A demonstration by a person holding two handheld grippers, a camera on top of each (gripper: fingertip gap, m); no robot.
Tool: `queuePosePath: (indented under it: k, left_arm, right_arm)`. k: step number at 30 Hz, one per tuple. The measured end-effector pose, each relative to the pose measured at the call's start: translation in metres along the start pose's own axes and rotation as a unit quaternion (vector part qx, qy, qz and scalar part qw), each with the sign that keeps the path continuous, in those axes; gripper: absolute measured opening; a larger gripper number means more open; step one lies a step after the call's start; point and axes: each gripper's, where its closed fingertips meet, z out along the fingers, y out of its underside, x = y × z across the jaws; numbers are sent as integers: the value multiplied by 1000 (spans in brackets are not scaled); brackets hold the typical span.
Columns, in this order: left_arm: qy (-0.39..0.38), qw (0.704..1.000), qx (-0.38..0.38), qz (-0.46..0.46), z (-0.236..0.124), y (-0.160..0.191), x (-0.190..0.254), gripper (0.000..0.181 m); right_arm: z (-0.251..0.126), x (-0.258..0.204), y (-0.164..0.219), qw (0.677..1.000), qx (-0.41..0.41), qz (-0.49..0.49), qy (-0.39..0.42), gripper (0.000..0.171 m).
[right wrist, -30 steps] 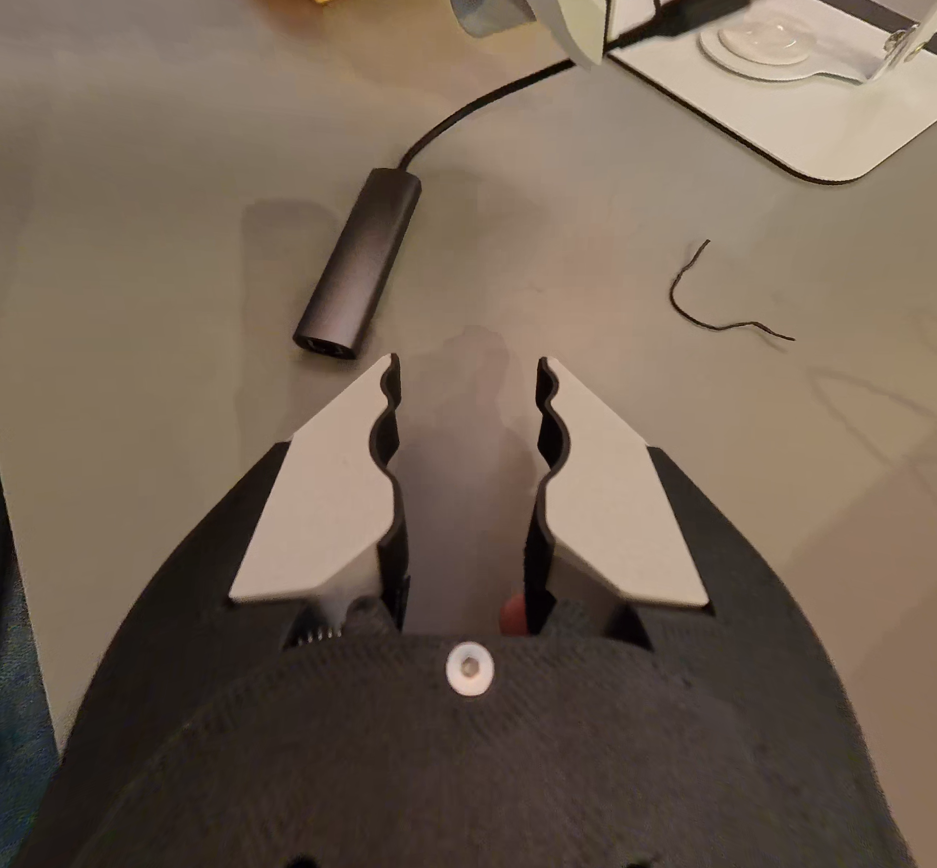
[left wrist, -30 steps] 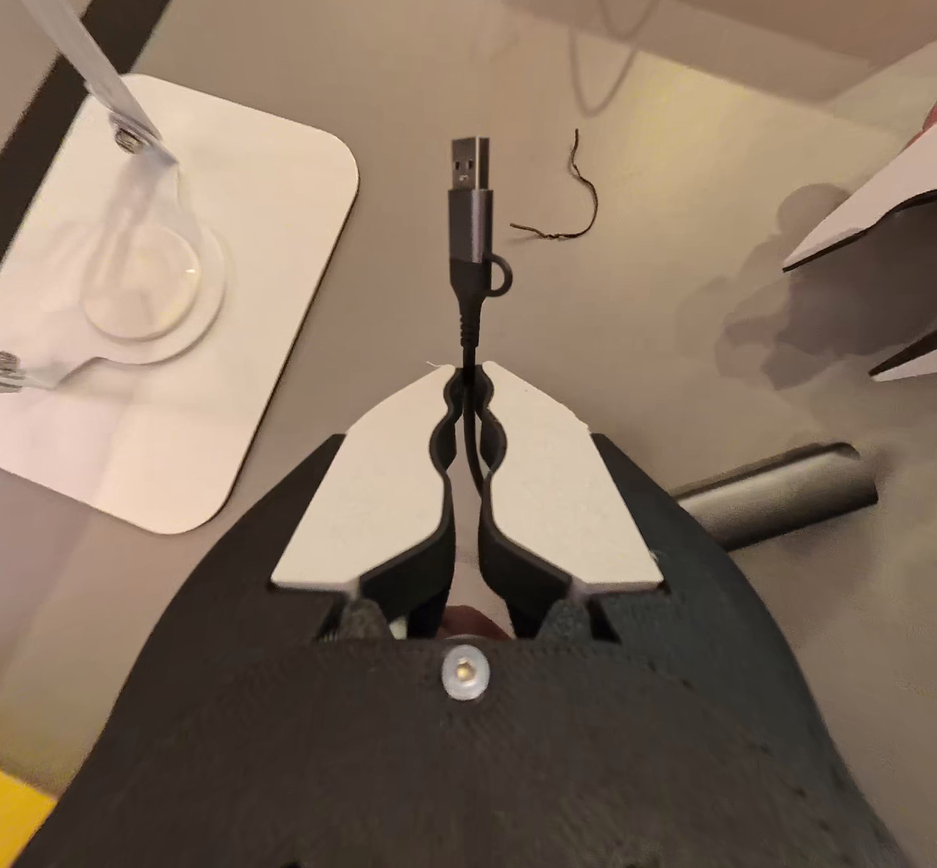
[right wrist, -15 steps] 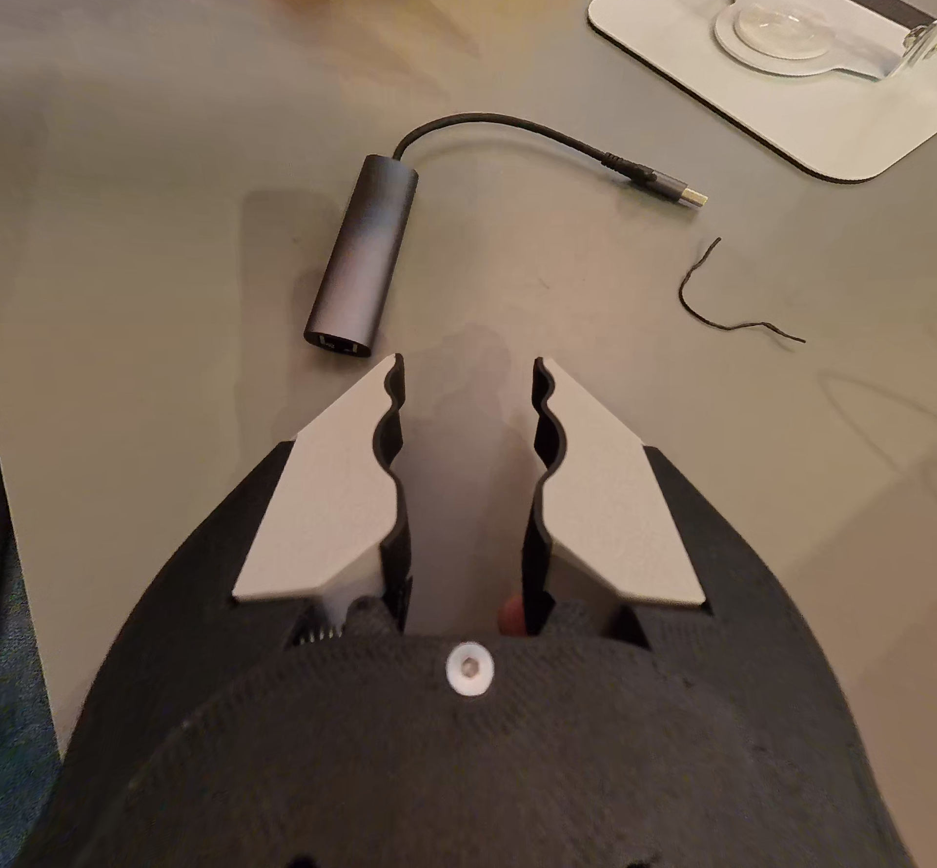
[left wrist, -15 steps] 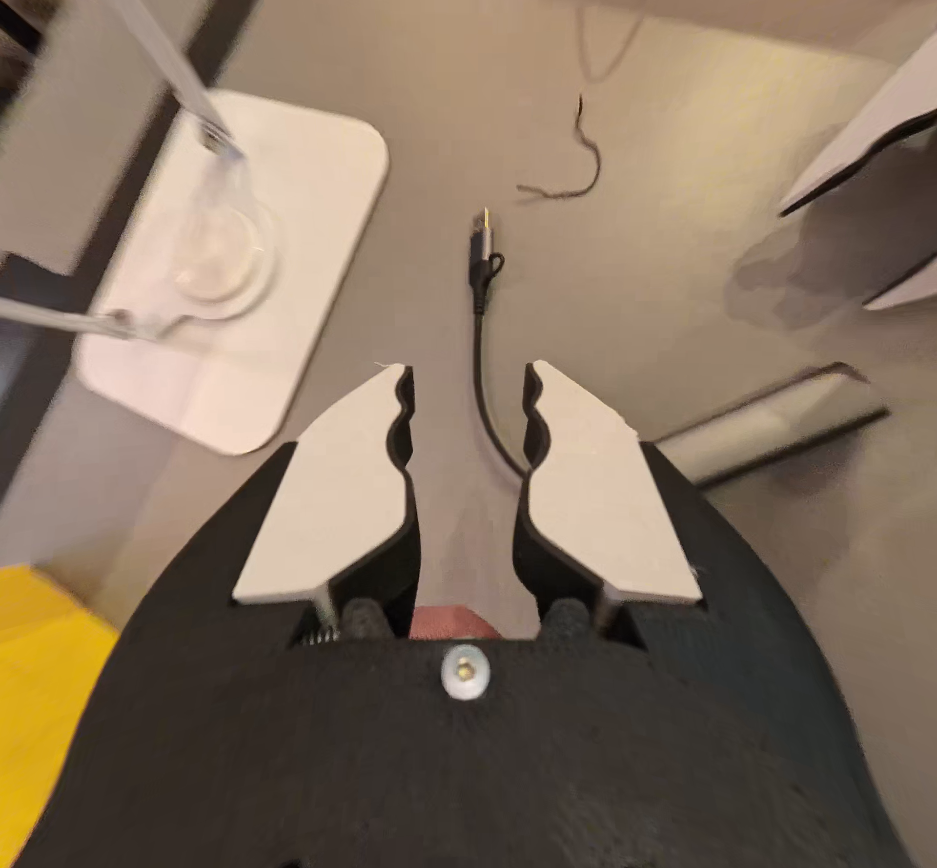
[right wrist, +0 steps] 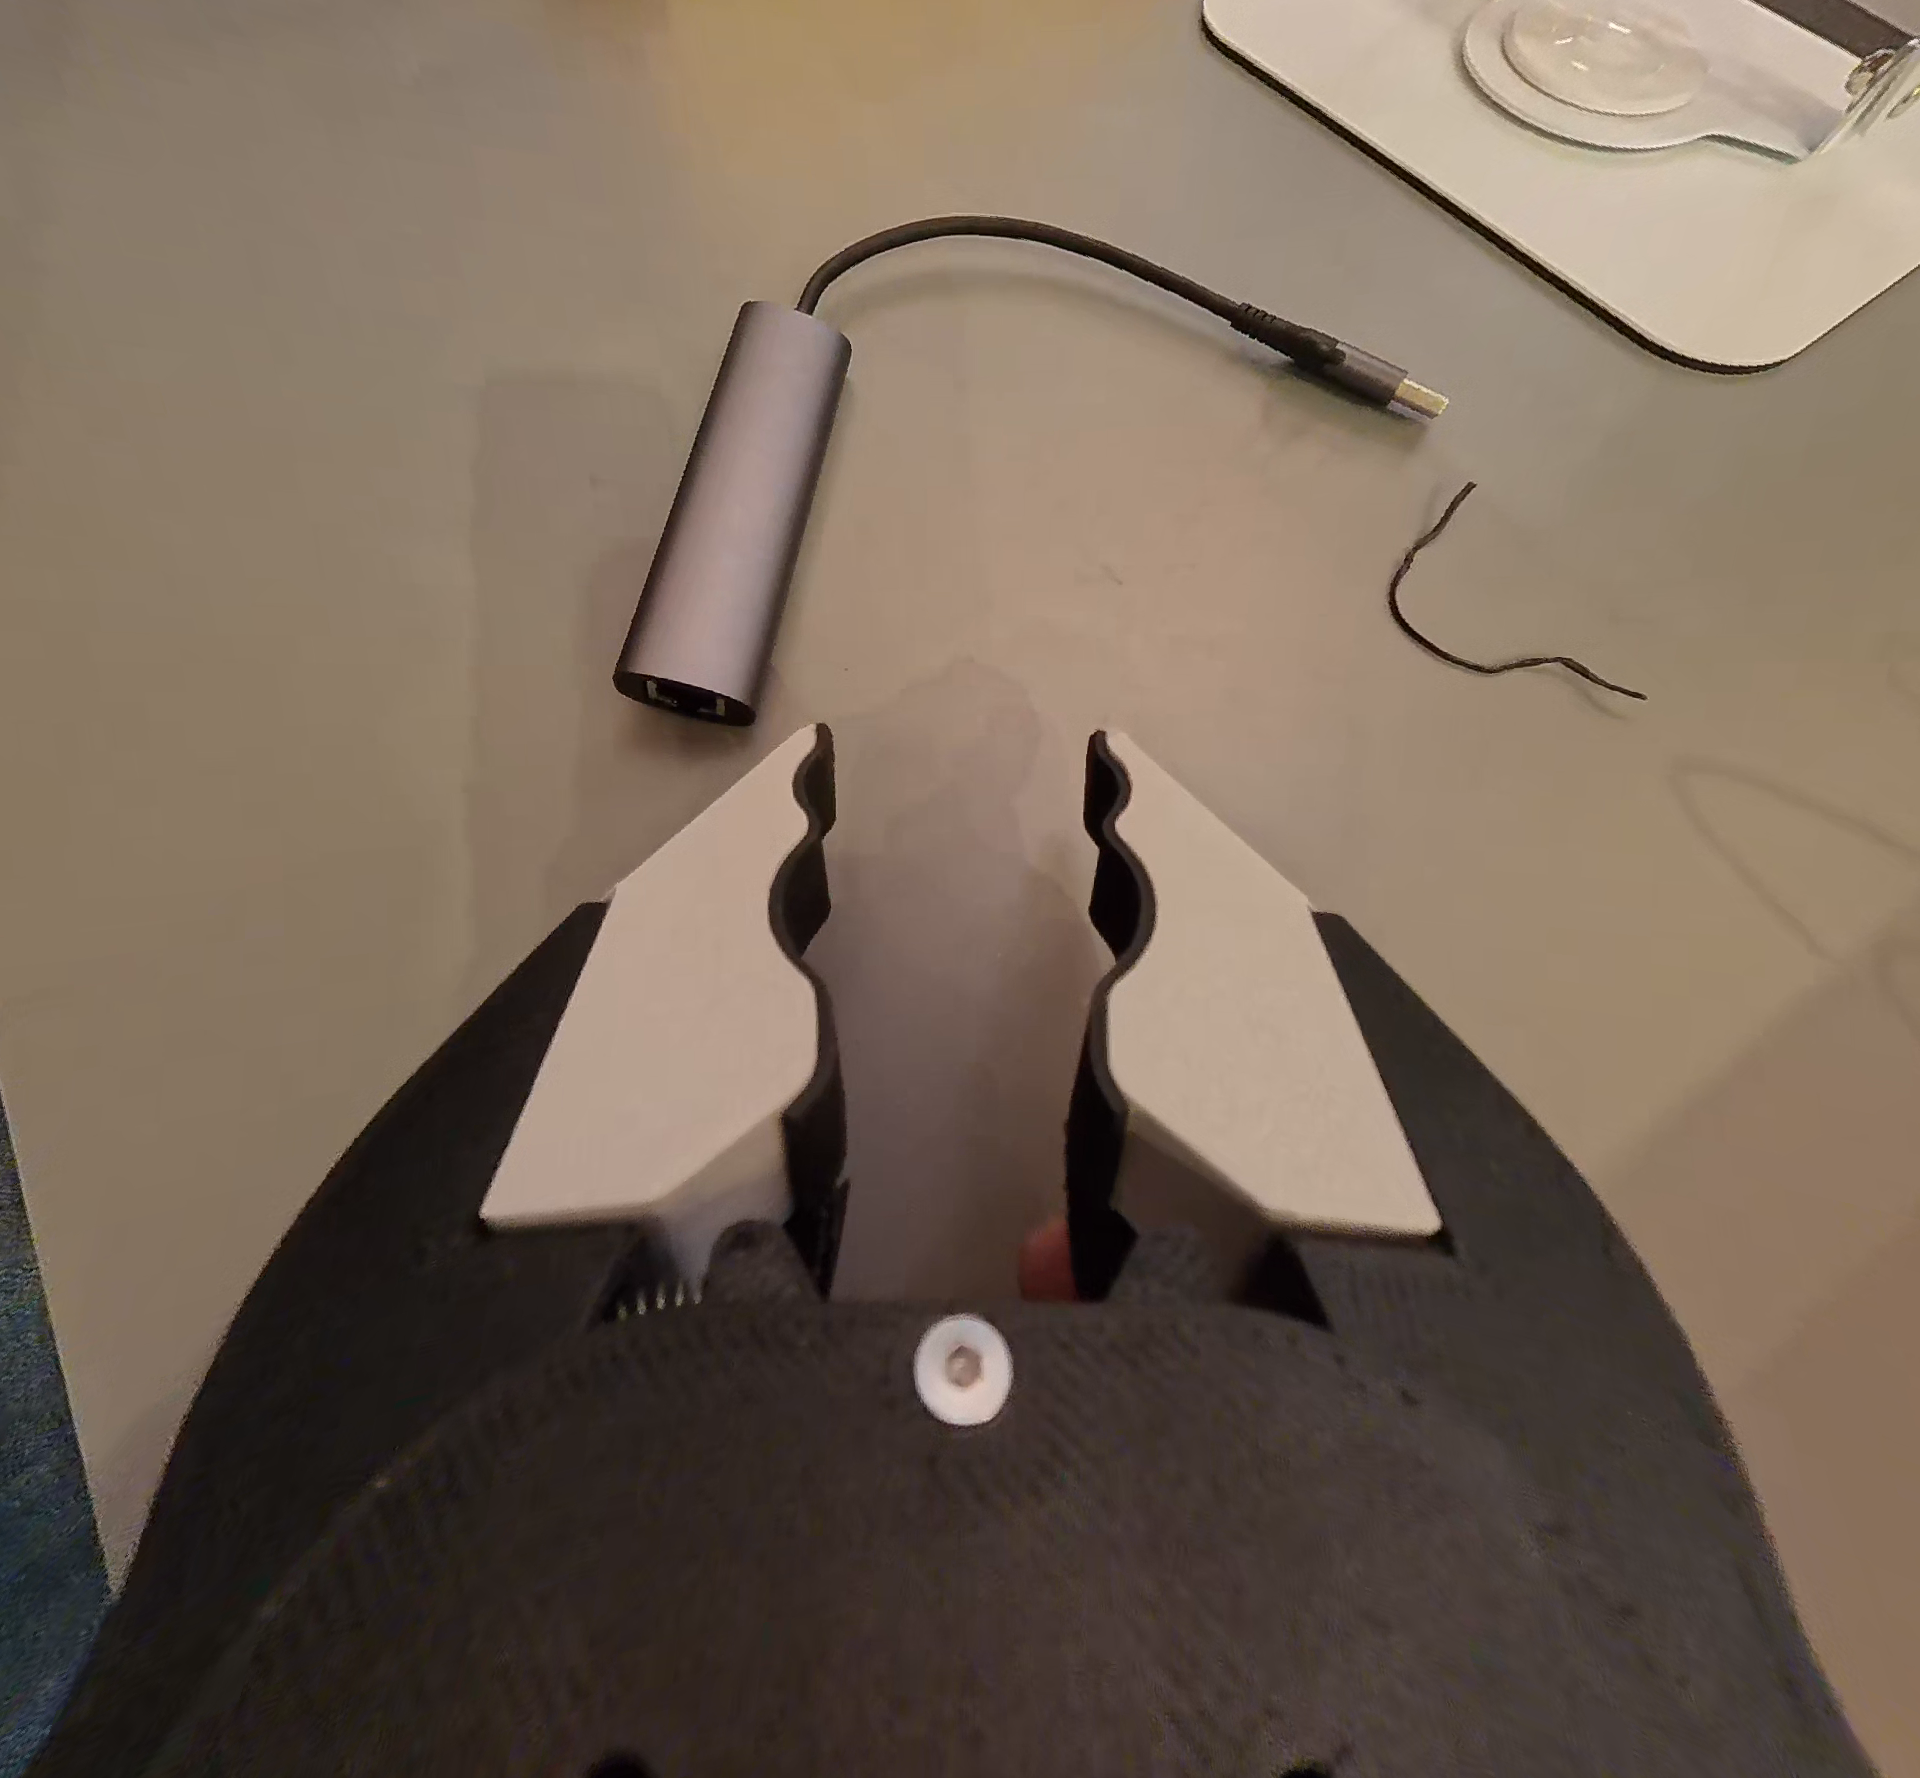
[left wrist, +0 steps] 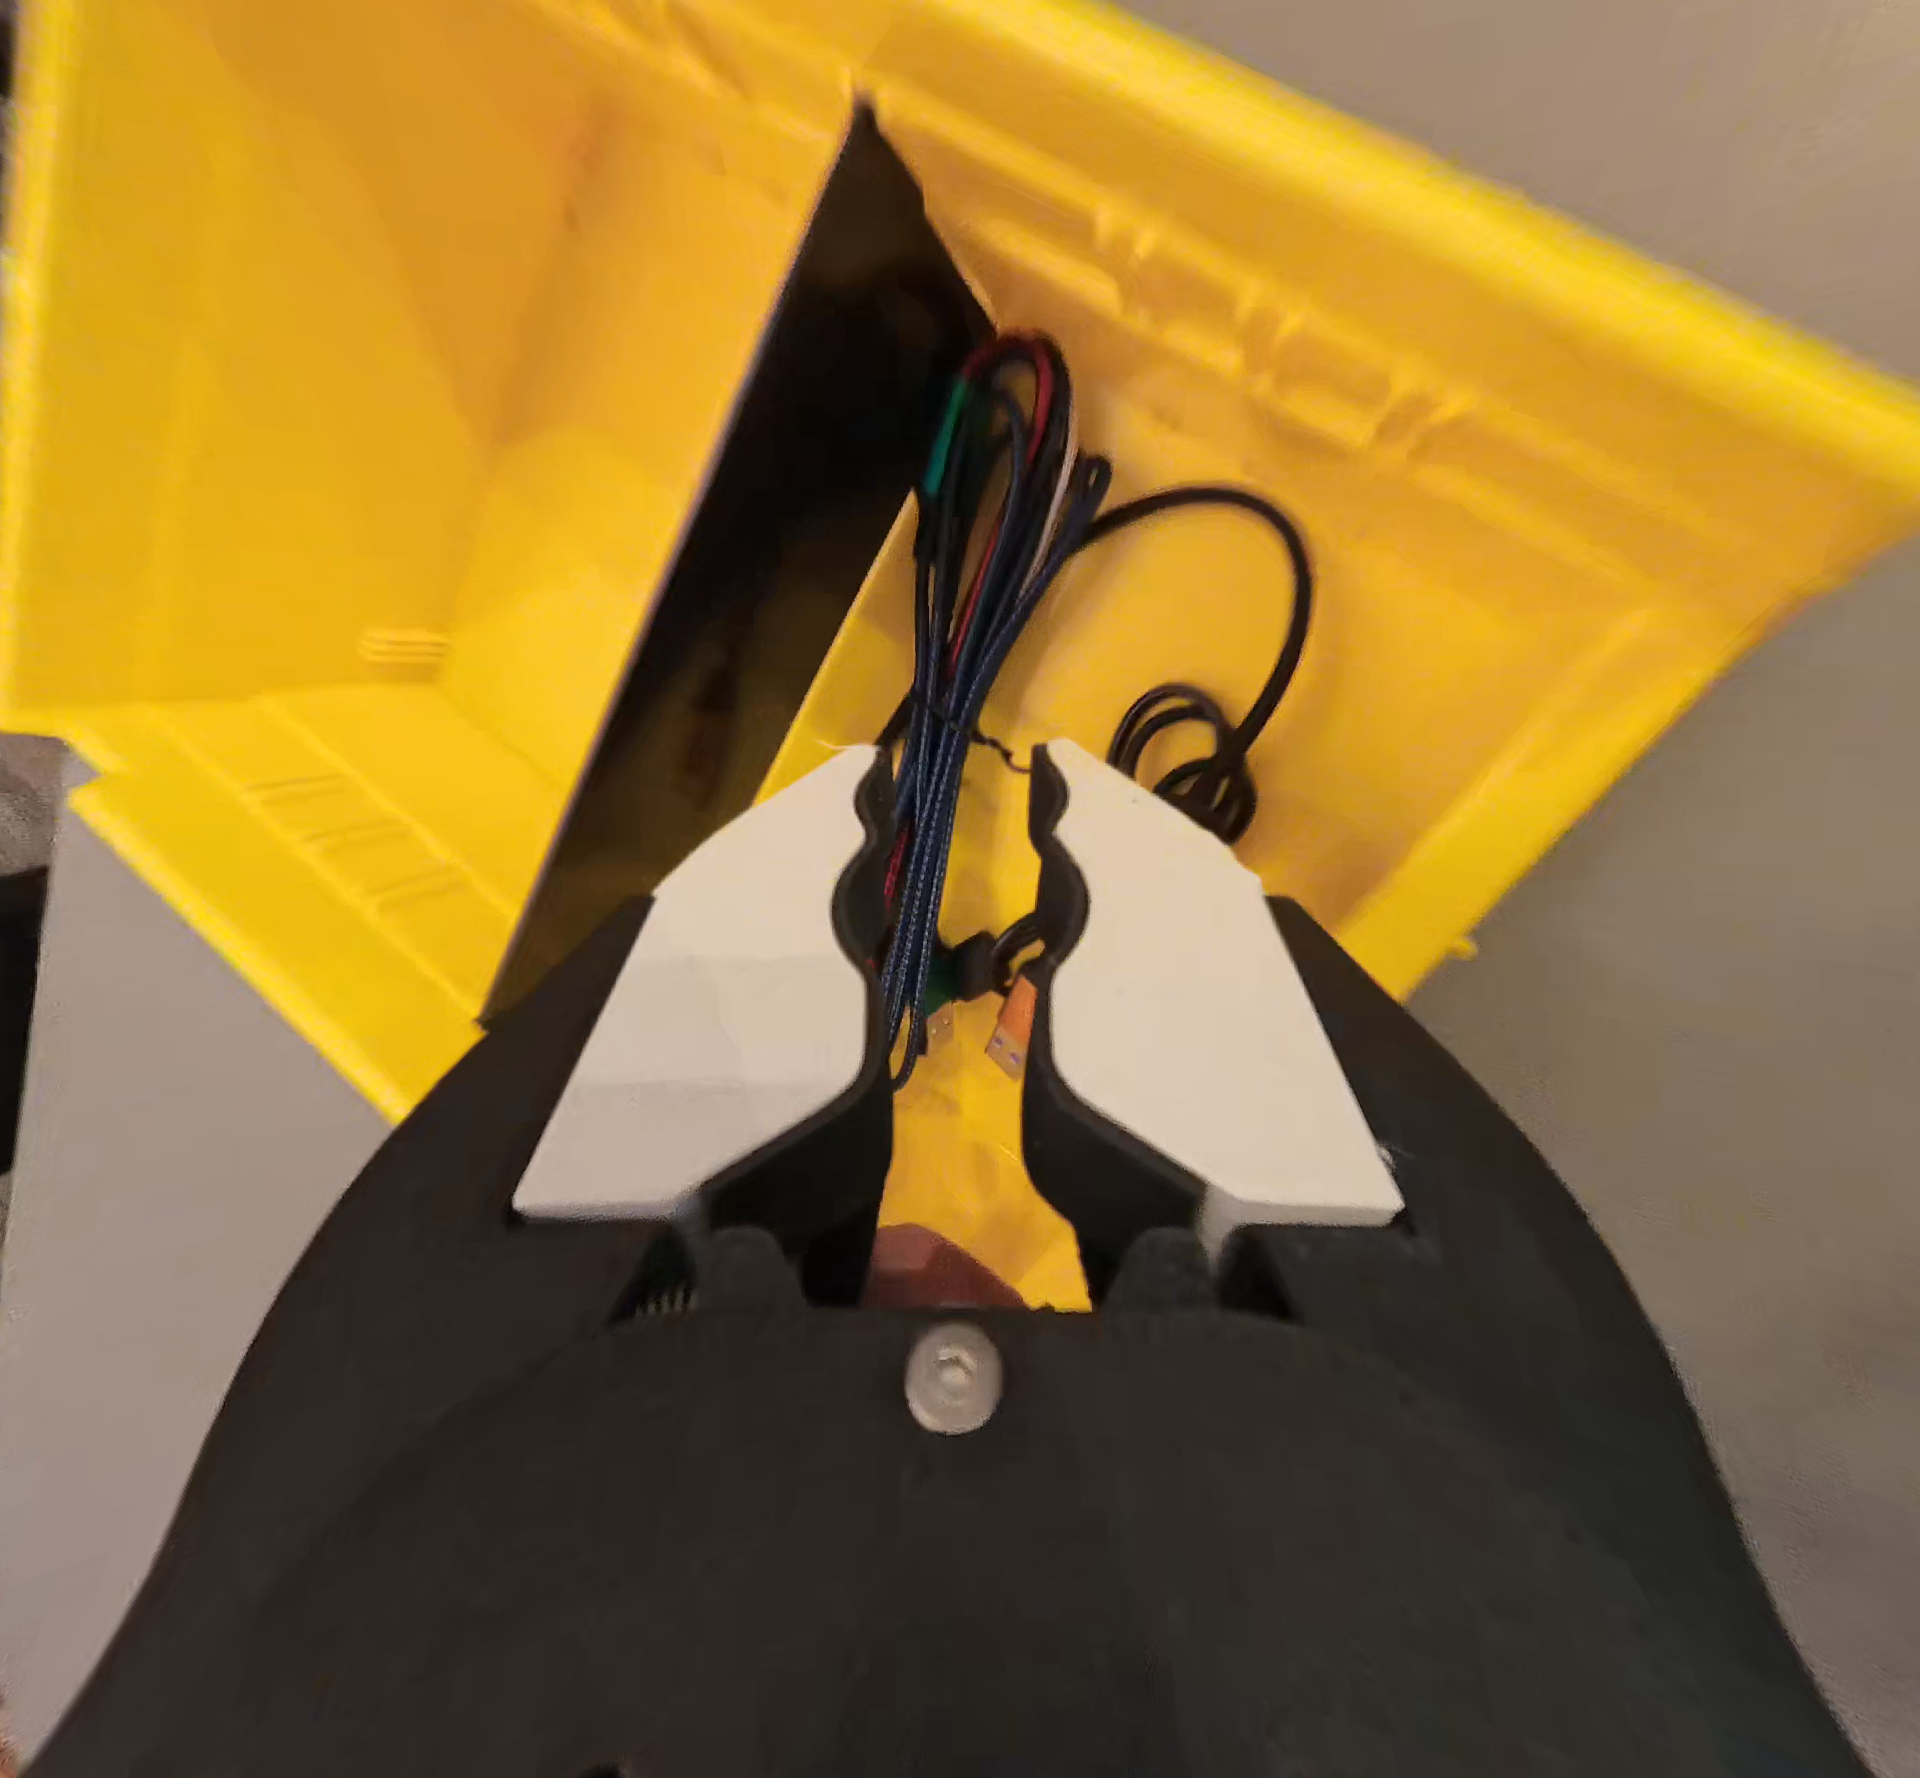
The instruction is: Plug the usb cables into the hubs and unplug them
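My left gripper (left wrist: 956, 772) hangs with its jaws apart over a yellow plastic bin (left wrist: 1351, 294), holding nothing; this view is somewhat blurred. A black divider panel (left wrist: 790, 502) splits the bin, and in the compartment to its right lies a tied bundle of braided usb cables in dark blue, red and green (left wrist: 966, 648), running between my fingertips from far to near, with an orange-collared usb plug (left wrist: 1013, 1027) showing in the gap. Just right of the bundle lies a coiled black cable (left wrist: 1226, 689). My right gripper (right wrist: 961, 752) is also open and empty, low over the grey counter (right wrist: 312, 274). Just beyond its left fingertip lies the slim grey metal usb hub (right wrist: 743, 507), its port end toward me, and its short black lead (right wrist: 1039, 248) curves right to a loose silver usb plug (right wrist: 1382, 383) lying on the counter. A thin black thread (right wrist: 1455, 627) lies farther right, and a white rounded-corner stand base with a clear disc (right wrist: 1558, 118) sits at far right.
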Motion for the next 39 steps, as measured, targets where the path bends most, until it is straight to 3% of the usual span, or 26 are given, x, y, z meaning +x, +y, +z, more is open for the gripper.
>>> queuePosePath:
  k: [4,9,28,39]
  left_arm:
    - [-9,996,-91,22,35,30,-8,25]
    - [-2,992,-123,27,49,38,-6,8]
    - [30,996,-33,-82,8,30,-19,6]
    - [44,989,55,-130,-46,19,-35,6]
  right_arm:
    - [0,0,0,1000,-1,0,1,46]
    - [0,0,1,1000,-2,2,0,46]
    - [-1,-1,-1,1000,4,2,-4,46]
    - [0,-1,0,1000,1,2,-7,46]
